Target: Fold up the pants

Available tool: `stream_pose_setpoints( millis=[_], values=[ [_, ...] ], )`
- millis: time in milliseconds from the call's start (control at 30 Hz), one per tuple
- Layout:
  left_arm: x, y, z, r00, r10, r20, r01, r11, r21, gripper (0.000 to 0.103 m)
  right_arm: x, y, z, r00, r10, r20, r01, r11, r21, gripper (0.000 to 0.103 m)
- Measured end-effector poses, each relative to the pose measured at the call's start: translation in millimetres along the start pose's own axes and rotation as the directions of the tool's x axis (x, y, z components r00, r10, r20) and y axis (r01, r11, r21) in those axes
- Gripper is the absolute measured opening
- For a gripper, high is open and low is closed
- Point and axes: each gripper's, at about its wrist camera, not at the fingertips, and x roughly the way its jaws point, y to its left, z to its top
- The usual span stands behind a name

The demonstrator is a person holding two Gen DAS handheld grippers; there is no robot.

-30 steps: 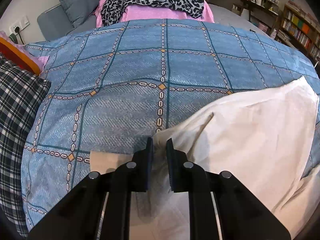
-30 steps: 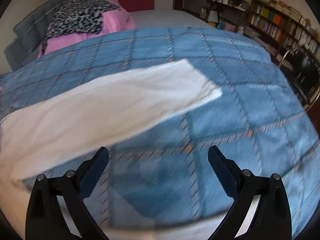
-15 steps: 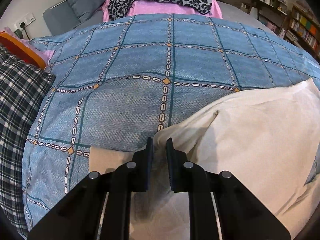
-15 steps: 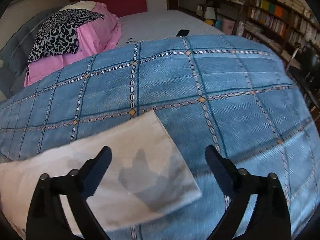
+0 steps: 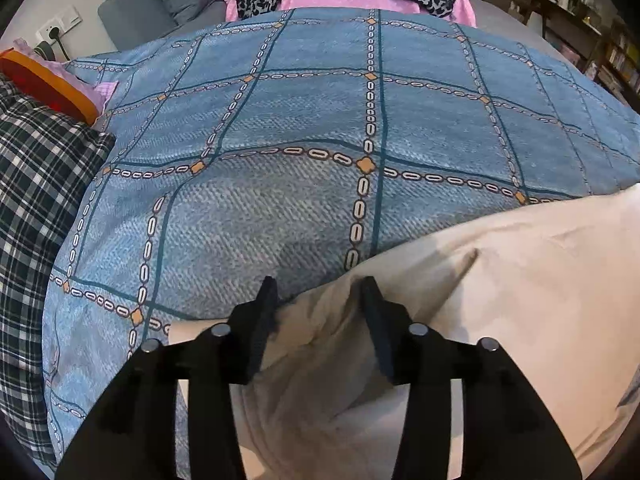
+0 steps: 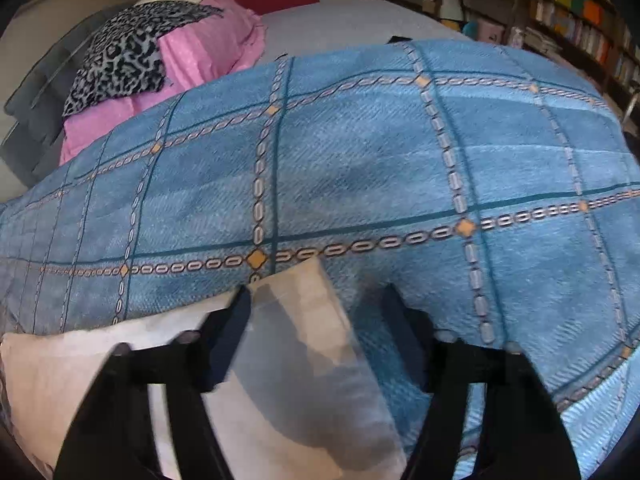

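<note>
Pants [image 5: 500, 300] lie L–R on bed [image 5: 320, 128]; L gripper [image 5: 320, 292] spread over crease, R gripper [image 6: 316, 300] spread (hem between fingers).

Left gripper [image 5: 320, 300] released pants [image 5: 500, 300], seemingly.

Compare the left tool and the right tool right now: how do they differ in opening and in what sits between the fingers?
The left tool has a narrower gap than the right tool. The left tool has a bunched edge of the cream pants rising between its fingers; the right tool straddles a flat leg end and the blue quilt. The left view is sharp, while the right view is motion-blurred. Both are open, low over the pants.
</note>
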Motion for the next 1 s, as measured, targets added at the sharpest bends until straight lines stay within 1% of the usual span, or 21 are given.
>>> stream_pose_setpoints(
  millis=[33, 100, 167, 200, 233, 333, 467, 567, 700, 800, 867, 900, 933, 967, 1000],
  values=[
    [1, -1, 1, 1.000, 0.003, 0.000, -0.003, 1.000, 0.001, 0.049, 4, 3, -1, 1.000, 0.006, -0.008, -0.006, 1.000, -0.014, 0.048],
    [2, -2, 2, 1.000, 0.009, 0.001, -0.009, 1.000, 0.003, 0.051, 7, 9, -3, 1.000, 0.002, -0.005, -0.002, 0.999, -0.041, 0.043],
    [3, -2, 2, 1.000, 0.011, 0.002, -0.011, 1.000, 0.005, 0.053, 7, 14, -3, 1.000, -0.002, -0.005, 0.002, 0.999, -0.047, 0.033],
    [4, -2, 2, 1.000, 0.011, 0.002, -0.011, 1.000, 0.005, 0.053, 6, 15, -4, 1.000, -0.002, -0.004, 0.001, 0.999, -0.041, 0.021],
    [4, -2, 2, 1.000, 0.011, 0.001, -0.011, 1.000, 0.006, 0.054, 4, 15, -3, 1.000, -0.006, 0.000, 0.006, 0.999, -0.033, 0.012],
    [4, 0, 2, 1.000, 0.012, 0.002, -0.012, 1.000, 0.004, 0.057, -14, 16, -8, 0.999, -0.001, 0.034, 0.002, 1.000, -0.028, 0.009],
    [2, -1, 1, 1.000, 0.019, 0.008, -0.019, 1.000, 0.006, 0.058, -49, 19, -16, 0.995, -0.008, 0.098, 0.011, 0.999, -0.032, 0.009],
    [-2, -2, -1, 1.000, 0.016, 0.015, -0.016, 1.000, 0.005, 0.058, -84, 23, -28, 0.987, -0.017, 0.157, 0.023, 0.999, -0.033, 0.009],
    [-11, 0, -7, 1.000, 0.001, 0.026, -0.001, 1.000, -0.011, 0.058, -124, 20, -48, 0.977, -0.015, 0.213, 0.018, 1.000, -0.014, 0.008],
    [-23, 2, -11, 0.999, -0.019, 0.038, 0.020, 0.999, -0.025, 0.064, -150, 20, -67, 0.969, -0.028, 0.246, 0.027, 1.000, 0.007, 0.008],
    [-30, 3, -14, 0.999, -0.026, 0.045, 0.028, 0.999, -0.029, 0.074, -163, 17, -81, 0.964, -0.041, 0.264, 0.033, 0.999, 0.032, 0.008],
    [-35, 5, -16, 0.999, -0.022, 0.047, 0.024, 0.999, -0.039, 0.077, -168, 16, -87, 0.961, -0.047, 0.271, 0.036, 0.998, 0.043, 0.008],
    [-38, 7, -19, 0.998, -0.024, 0.050, 0.026, 0.999, -0.047, 0.078, -173, 16, -94, 0.957, -0.062, 0.282, 0.047, 0.997, 0.060, 0.006],
    [-44, 11, -22, 0.998, -0.032, 0.055, 0.035, 0.998, -0.058, 0.078, -180, 14, -103, 0.951, -0.096, 0.295, 0.074, 0.994, 0.087, 0.005],
    [-48, 14, -24, 0.998, -0.034, 0.058, 0.038, 0.997, -0.067, 0.078, -183, 12, -109, 0.946, -0.117, 0.304, 0.088, 0.990, 0.105, 0.001]
  ],
)
